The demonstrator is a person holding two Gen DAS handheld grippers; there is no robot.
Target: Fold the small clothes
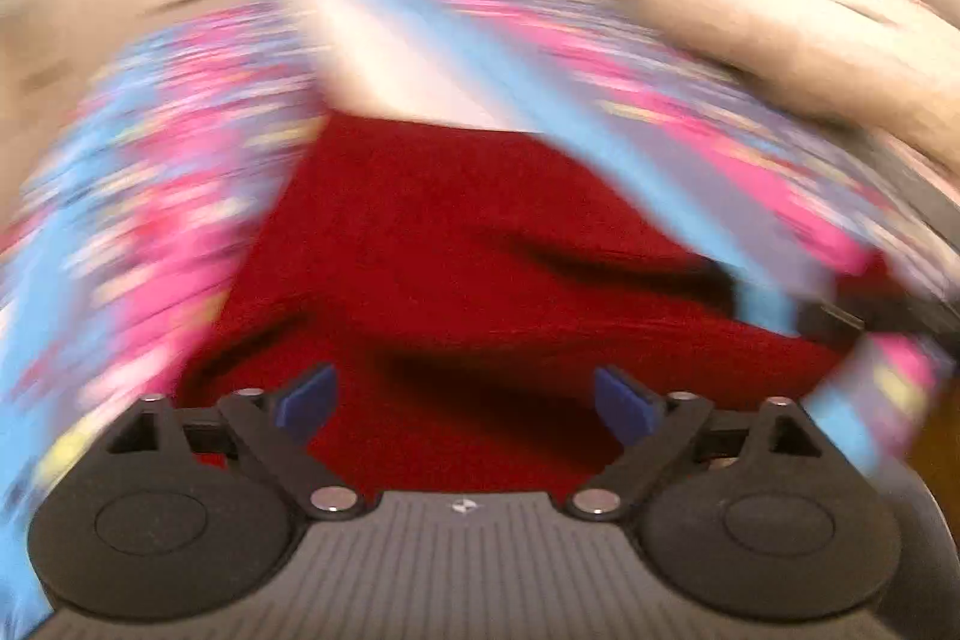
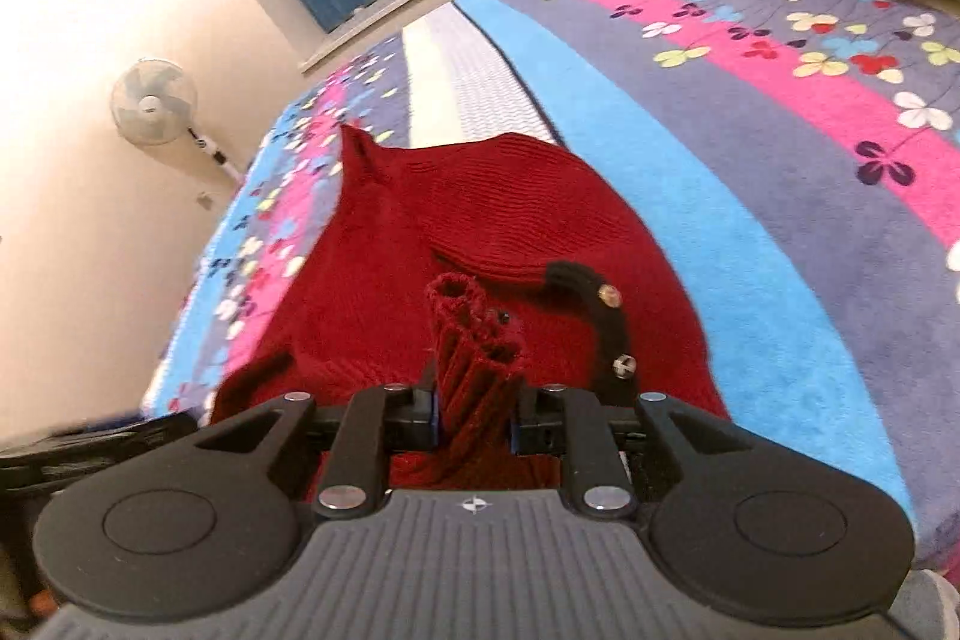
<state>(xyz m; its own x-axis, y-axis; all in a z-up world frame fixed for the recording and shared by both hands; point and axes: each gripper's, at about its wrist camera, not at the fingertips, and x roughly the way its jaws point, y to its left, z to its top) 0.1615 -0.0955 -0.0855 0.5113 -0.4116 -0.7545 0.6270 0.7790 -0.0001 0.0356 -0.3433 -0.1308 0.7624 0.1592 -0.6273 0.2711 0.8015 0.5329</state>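
Left wrist view: the left gripper (image 1: 465,403) stands with its jaws wide apart and nothing between them, above the red knit garment (image 1: 456,232) that fills the centre of the frame on the patterned bedspread (image 1: 150,148). The picture is heavily smeared, so a re-grasp attempted now could miss the intended edge or catch the bedspread. Right wrist view: the right gripper (image 2: 474,400) is nearly closed on a bunched, ribbed edge of the garment (image 2: 480,196) at lower centre. The black buttoned tab (image 2: 606,316) lies just right of it. Risk — a one-sided pull could drag the garment askew and spoil the fold.
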